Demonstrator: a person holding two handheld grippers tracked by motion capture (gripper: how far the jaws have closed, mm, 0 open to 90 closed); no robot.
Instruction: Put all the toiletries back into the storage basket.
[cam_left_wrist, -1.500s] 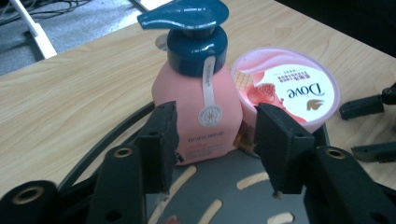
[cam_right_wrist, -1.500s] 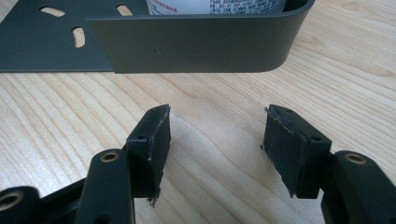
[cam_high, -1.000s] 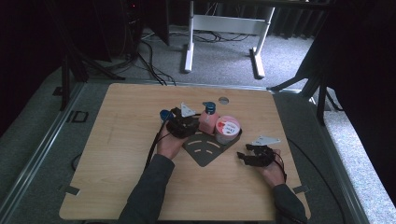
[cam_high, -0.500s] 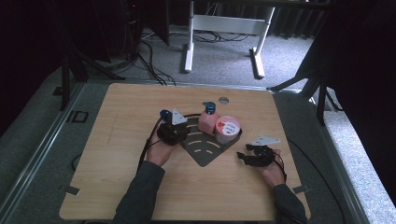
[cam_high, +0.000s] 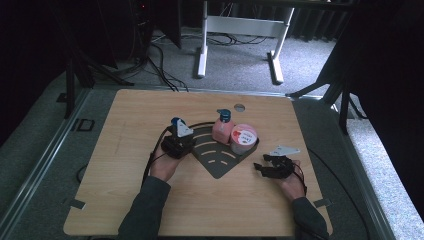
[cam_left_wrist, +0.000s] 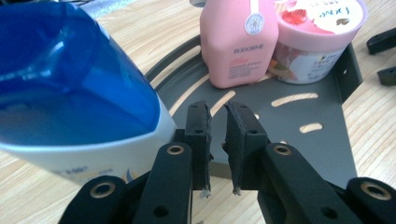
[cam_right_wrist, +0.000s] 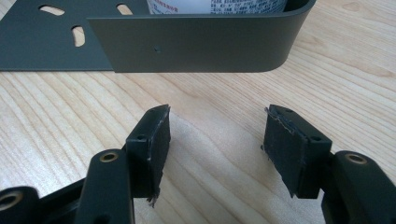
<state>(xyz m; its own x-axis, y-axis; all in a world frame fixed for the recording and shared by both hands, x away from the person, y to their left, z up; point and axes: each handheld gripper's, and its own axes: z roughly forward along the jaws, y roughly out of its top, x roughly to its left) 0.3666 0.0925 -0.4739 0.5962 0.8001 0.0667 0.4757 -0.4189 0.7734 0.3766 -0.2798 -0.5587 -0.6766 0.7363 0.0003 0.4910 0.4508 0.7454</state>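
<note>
The left gripper (cam_high: 181, 144) has slid left across the table (cam_high: 130, 200), away from the pink bottle (cam_high: 221, 131) it sat beside a second ago. It is now at the left edge of the rack (cam_high: 220, 165). Its jaws have just been closing. In the left gripper view they stand nearly together with a thin gap and nothing between them, so that's an empty pinch, not a grasp.

The blue-capped bottle (cam_left_wrist: 70, 93) is pressed up close to the outside of the gripper's left jaw. From above we see its cap (cam_high: 175, 121) just beyond the gripper, off the rack's left side. Whether it stands or leans, we cannot tell.

The pink bottle and the jar (cam_high: 243, 139) sit side by side at the far end of the rack, just as before.

On the right, nothing has changed. The right gripper (cam_high: 266, 169) rests near the rack's right wall, its jaws spread over bare wood.

We reckon the blue-capped bottle is next, and the left jaws must part again before they can take it.
</note>
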